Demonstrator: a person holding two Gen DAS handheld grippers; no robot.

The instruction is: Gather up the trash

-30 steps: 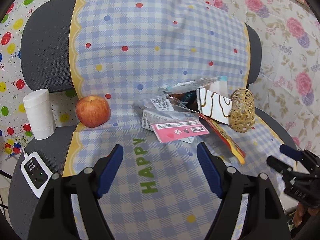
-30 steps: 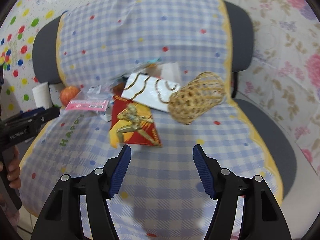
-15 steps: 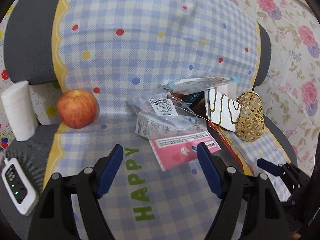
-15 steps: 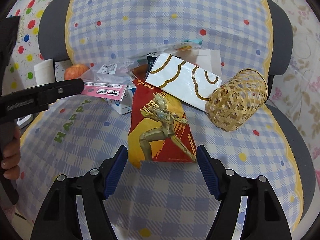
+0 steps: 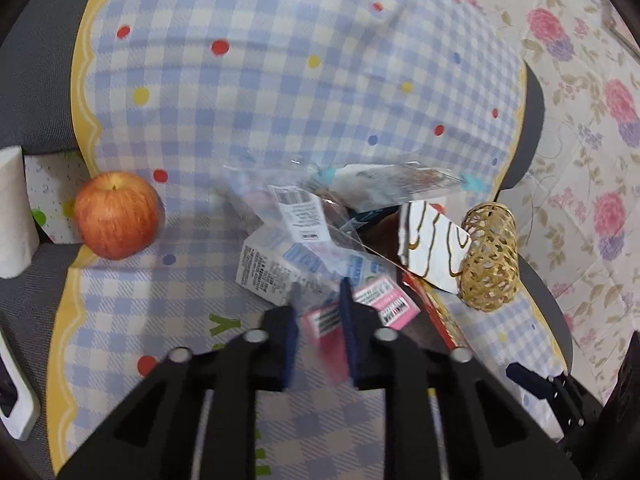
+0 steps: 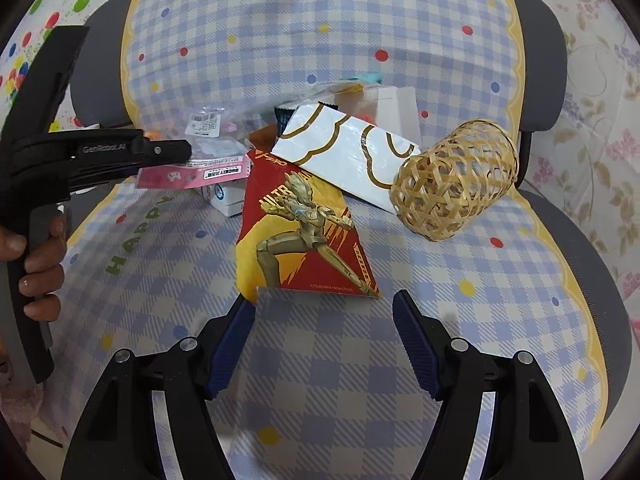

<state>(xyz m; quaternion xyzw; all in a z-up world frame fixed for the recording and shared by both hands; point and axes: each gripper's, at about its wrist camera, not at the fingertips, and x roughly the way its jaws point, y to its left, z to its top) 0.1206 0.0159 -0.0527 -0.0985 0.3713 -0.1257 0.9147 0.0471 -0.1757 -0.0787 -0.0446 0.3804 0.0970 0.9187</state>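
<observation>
Left gripper [image 5: 318, 322] pinched on flat pink plastic wrapper [image 5: 384, 304], centre frame, on checkered chair cloth [image 5: 280, 80]. Right gripper [image 6: 324, 332] wide open, empty, fingertips just beside red-gold foil snack packet [image 6: 304, 232].

A: What do I have on the chair seat [image 6: 520, 320]?

B: From my right wrist view, the figure wrapper [image 6: 304, 236] lies in front, partly under the swirl-printed packet [image 6: 344, 156]. The woven basket [image 6: 452, 180] lies on its side, right of both.

A: And left?

B: The apple [image 5: 116, 216] sits far left, apart from the pile.
</observation>
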